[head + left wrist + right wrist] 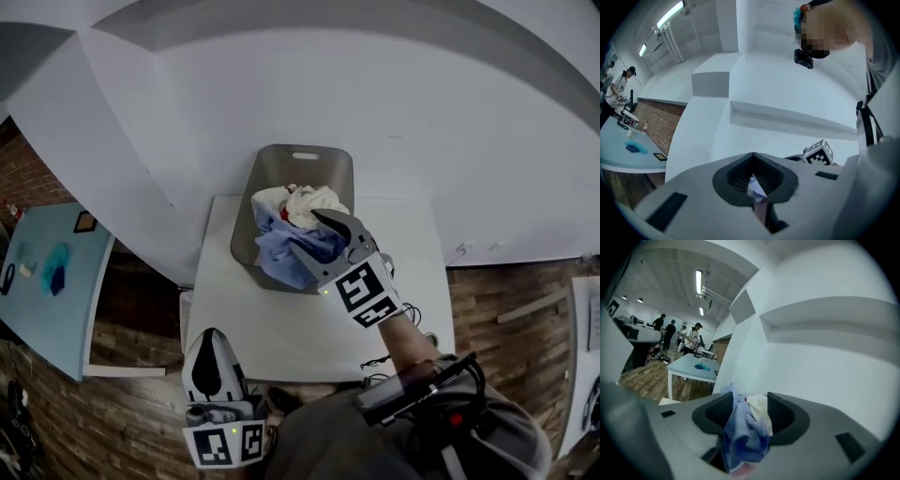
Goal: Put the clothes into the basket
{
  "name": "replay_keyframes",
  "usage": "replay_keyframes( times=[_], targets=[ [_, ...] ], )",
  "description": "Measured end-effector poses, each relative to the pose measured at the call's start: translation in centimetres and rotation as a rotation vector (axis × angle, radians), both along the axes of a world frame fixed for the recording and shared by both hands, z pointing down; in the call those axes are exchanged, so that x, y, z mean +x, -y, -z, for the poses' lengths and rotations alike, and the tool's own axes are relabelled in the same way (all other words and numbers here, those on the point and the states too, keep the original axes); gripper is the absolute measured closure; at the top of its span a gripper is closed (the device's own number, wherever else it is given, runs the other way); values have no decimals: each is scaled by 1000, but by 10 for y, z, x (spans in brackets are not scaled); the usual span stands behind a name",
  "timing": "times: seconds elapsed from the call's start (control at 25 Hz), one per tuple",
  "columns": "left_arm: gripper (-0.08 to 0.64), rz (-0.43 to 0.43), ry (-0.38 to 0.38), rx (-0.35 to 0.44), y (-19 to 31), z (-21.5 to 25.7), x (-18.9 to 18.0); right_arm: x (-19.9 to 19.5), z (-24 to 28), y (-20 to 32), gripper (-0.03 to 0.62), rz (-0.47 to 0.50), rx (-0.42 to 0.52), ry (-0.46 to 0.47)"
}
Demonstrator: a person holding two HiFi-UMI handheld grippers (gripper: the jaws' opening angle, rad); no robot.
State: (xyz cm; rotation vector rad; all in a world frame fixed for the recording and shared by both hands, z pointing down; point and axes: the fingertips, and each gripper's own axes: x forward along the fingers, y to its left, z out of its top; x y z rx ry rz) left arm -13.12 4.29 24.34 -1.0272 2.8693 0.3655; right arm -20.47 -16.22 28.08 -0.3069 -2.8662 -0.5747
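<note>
Although the clothes [302,202] already lay heaped in the basket [305,157] on the desk [281,328], the right gripper [305,232] had its fingers parted loosely around a blue fold [279,249]. The left gripper [212,339] was closed on nothing evident. The fabric was judged soft, light and limp, best pinched at a bunched fold.

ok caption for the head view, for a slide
Right claw open over the grey basket of blue and white clothes on the white table; left claw shut, held back.
</note>
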Motion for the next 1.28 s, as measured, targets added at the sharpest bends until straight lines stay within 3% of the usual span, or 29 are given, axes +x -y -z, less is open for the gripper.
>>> replay_keyframes(
  times=[0.16,0.36,0.6,1.12,1.28],
  targets=[
    [552,-26,-55,-30,12,-21,-12,13,-18,-3,347,32,-84,-53],
    [552,-73,-98,-77,30,-44,-25,37,-23,0,347,48,-122,-8],
    [552,-121,-79,-99,55,-43,-27,66,-34,16,353,17,-222,16],
    [552,-210,-17,-100,97,-20,-14,92,-27,-4,458,82,-263,39],
    [552,-224,5,-94,102,-13,-11,96,-19,9,509,14,-310,87]
  ],
)
